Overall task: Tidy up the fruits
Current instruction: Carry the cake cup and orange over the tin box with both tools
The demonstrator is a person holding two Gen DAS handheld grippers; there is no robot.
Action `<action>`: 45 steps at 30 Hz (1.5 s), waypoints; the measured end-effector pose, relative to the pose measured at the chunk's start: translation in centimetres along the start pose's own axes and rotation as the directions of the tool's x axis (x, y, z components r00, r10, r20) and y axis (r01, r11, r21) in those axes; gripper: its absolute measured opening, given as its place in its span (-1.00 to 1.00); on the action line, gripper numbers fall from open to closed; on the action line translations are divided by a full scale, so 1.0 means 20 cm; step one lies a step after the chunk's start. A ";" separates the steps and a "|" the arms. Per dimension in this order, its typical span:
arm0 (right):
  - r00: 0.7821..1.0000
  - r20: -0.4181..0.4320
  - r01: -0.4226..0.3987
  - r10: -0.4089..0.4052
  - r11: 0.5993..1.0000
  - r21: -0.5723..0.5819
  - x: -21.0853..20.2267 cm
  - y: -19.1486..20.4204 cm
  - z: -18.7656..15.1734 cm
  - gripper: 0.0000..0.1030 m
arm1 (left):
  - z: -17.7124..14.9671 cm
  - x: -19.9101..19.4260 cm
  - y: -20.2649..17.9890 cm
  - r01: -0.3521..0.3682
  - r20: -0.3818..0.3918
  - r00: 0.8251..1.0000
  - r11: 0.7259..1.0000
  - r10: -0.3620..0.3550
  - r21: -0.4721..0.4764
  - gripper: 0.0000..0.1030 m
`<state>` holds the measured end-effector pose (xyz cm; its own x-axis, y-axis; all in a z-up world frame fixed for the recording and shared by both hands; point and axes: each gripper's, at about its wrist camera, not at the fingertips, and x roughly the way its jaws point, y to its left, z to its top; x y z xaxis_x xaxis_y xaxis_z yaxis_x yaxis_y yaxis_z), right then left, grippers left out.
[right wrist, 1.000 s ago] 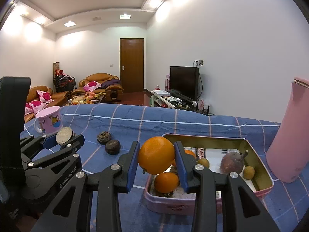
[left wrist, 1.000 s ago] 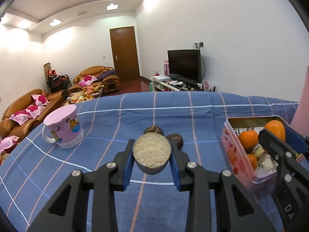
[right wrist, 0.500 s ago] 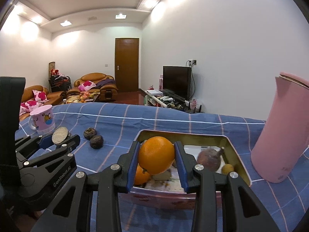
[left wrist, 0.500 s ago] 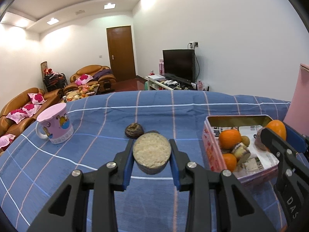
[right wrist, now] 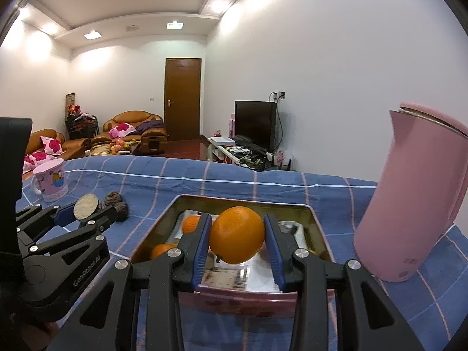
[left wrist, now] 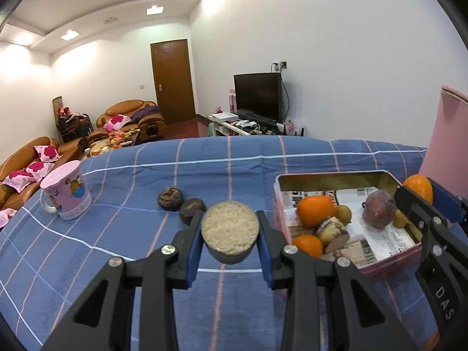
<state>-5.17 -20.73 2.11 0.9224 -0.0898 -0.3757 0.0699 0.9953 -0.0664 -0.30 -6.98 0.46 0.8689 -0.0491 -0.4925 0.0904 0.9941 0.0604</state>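
The right gripper [right wrist: 237, 241], clenched on an orange [right wrist: 237, 235] above the tin's [right wrist: 317, 228] near edge, should lower before releasing; the left gripper [left wrist: 230, 231] grasps a cut fruit piece [left wrist: 230, 228].

Tin [right wrist: 317, 234] shiny metal inside (paper-lined); tablecloth [left wrist: 234, 158] matt woven cloth.

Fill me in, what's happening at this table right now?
A person holds a gripper in each hand, sorting fruit. The right gripper is shut on an orange, held above the pink tin, which already holds oranges and other fruit. The left gripper is shut on a round, pale-topped piece over the blue checked cloth, beside the tin. Two dark fruits lie loose on the cloth near a pink mug.
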 end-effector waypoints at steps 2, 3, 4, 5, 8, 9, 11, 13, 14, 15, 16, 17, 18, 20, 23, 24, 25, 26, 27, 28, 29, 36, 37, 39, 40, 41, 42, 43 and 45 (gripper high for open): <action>1.000 -0.001 0.007 -0.007 1.000 0.002 0.00 -0.03 0.00 -0.25 | 0.00 0.00 -0.03 0.005 0.002 1.000 1.000 -0.005 0.005 -0.30; 1.000 -0.001 0.012 -0.012 1.000 0.003 0.01 -0.04 0.00 -0.25 | 0.01 0.00 -0.04 0.008 0.002 1.000 1.000 -0.008 0.008 -0.30; 1.000 -0.001 0.015 -0.015 1.000 0.003 0.01 -0.06 0.00 -0.25 | 0.01 0.01 -0.06 0.011 0.002 1.000 1.000 -0.011 0.010 -0.30; 1.000 -0.001 0.020 -0.020 1.000 0.004 0.01 -0.07 0.00 -0.25 | 0.01 0.01 -0.07 0.014 0.001 1.000 1.000 -0.014 0.012 -0.30; 0.999 -0.003 0.034 -0.034 0.999 0.007 0.02 -0.11 0.00 -0.25 | 0.02 0.02 -0.11 0.025 -0.001 1.000 1.000 -0.025 0.016 -0.30; 0.999 -0.005 0.038 -0.038 0.999 0.009 0.02 -0.13 0.00 -0.25 | 0.02 0.02 -0.12 0.028 -0.002 1.000 0.999 -0.028 0.019 -0.30; 0.999 -0.007 0.047 -0.047 0.999 0.014 0.02 -0.15 0.00 -0.25 | 0.03 0.03 -0.14 0.034 -0.002 0.999 0.999 -0.034 0.021 -0.30; 0.998 -0.007 0.055 -0.055 0.998 0.016 0.03 -0.16 0.00 -0.25 | 0.03 0.03 -0.17 0.041 -0.002 0.999 0.999 -0.041 0.024 -0.30; 0.998 -0.007 0.058 -0.058 0.998 0.016 0.03 -0.17 0.00 -0.25 | 0.03 0.04 -0.19 0.045 -0.003 0.999 0.999 -0.045 0.027 -0.30; 0.998 -0.007 0.063 -0.063 0.998 0.017 0.03 -0.18 0.00 -0.25 | 0.04 0.04 -0.21 0.050 -0.004 0.999 0.998 -0.050 0.030 -0.30; 0.998 -0.008 0.065 -0.065 0.998 0.019 0.03 -0.19 0.00 -0.25 | 0.04 0.04 -0.22 0.055 -0.003 0.999 0.998 -0.055 0.033 -0.30; 0.998 -0.009 0.068 -0.068 0.997 0.021 0.03 -0.20 0.00 -0.25 | 0.04 0.04 -0.24 0.058 -0.002 0.998 0.998 -0.058 0.037 -0.30; 0.997 -0.010 0.072 -0.072 0.997 0.025 0.04 -0.21 0.00 -0.25 | 0.05 0.05 -0.26 0.062 -0.001 0.998 0.997 -0.062 0.042 -0.30; 0.997 -0.010 0.078 -0.078 0.997 0.026 0.04 -0.22 0.01 -0.25 | 0.05 0.05 -0.28 0.068 0.000 0.998 0.997 -0.068 0.046 -0.30; 0.995 -0.005 0.098 -0.098 0.995 0.023 0.05 -0.24 0.01 -0.25 | 0.07 0.07 -0.32 0.079 -0.004 0.997 0.996 -0.079 0.047 -0.30; 0.995 -0.005 0.105 -0.105 0.994 0.025 0.06 -0.25 0.01 -0.25 | 0.07 0.08 -0.33 0.083 -0.005 0.997 0.995 -0.083 0.047 -0.30; 0.994 -0.006 0.109 -0.109 0.994 0.028 0.06 -0.26 0.02 -0.25 | 0.08 0.09 -0.34 0.087 -0.007 0.996 0.995 -0.087 0.047 -0.30; 0.993 -0.008 0.114 -0.114 0.993 0.032 0.06 -0.26 0.02 -0.25 | 0.08 0.09 -0.35 0.090 -0.009 0.996 0.995 -0.090 0.047 -0.30; 0.993 -0.010 0.118 -0.118 0.992 0.036 0.07 -0.27 0.02 -0.25 | 0.09 0.10 -0.36 0.093 -0.011 0.996 0.995 -0.093 0.046 -0.30; 0.993 -0.012 0.120 -0.120 0.992 0.038 0.07 -0.27 0.02 -0.25 | 0.09 0.11 -0.37 0.095 -0.013 0.995 0.994 -0.095 0.044 -0.30; 0.992 -0.014 0.123 -0.123 0.992 0.041 0.08 -0.28 0.02 -0.25 | 0.10 0.13 -0.39 0.097 -0.018 0.995 0.994 -0.096 0.044 -0.30; 0.985 -0.003 0.170 -0.170 0.985 0.021 0.11 -0.28 0.05 -0.25 | 0.13 0.19 -0.43 0.113 -0.032 0.993 0.993 -0.112 0.034 -0.30; 0.984 -0.002 0.178 -0.178 0.984 0.018 0.12 -0.27 0.06 -0.25 | 0.13 0.20 -0.43 0.115 -0.035 0.993 0.993 -0.114 0.028 -0.30; 0.982 -0.002 0.187 -0.187 0.982 0.017 0.14 -0.28 0.07 -0.25 | 0.14 0.22 -0.42 0.117 -0.045 0.992 0.993 -0.116 0.018 -0.30; 0.981 -0.001 0.192 -0.192 0.981 0.018 0.15 -0.28 0.07 -0.25 | 0.14 0.23 -0.41 0.116 -0.049 0.992 0.993 -0.115 0.013 -0.30; 0.980 -0.001 0.197 -0.197 0.980 0.017 0.16 -0.28 0.08 -0.25 | 0.14 0.24 -0.41 0.114 -0.052 0.992 0.993 -0.114 0.009 -0.30; 0.979 -0.001 0.201 -0.201 0.979 0.014 0.18 -0.28 0.08 -0.25 | 0.15 0.25 -0.41 0.112 -0.057 0.992 0.994 -0.111 0.005 -0.30; 0.979 -0.003 0.204 -0.204 0.979 0.012 0.19 -0.28 0.09 -0.25 | 0.15 0.26 -0.41 0.111 -0.064 0.992 0.994 -0.111 0.003 -0.30; 0.980 -0.010 0.199 -0.199 0.980 0.011 0.22 -0.28 0.09 -0.25 | 0.15 0.29 -0.41 0.116 -0.084 0.990 0.993 -0.115 -0.001 -0.30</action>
<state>-0.77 -26.62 2.58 0.8862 -0.2868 -0.3639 0.2567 0.9577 -0.1297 5.48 -15.67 -0.25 0.8088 -0.1552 -0.5672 0.1901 0.9818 0.0025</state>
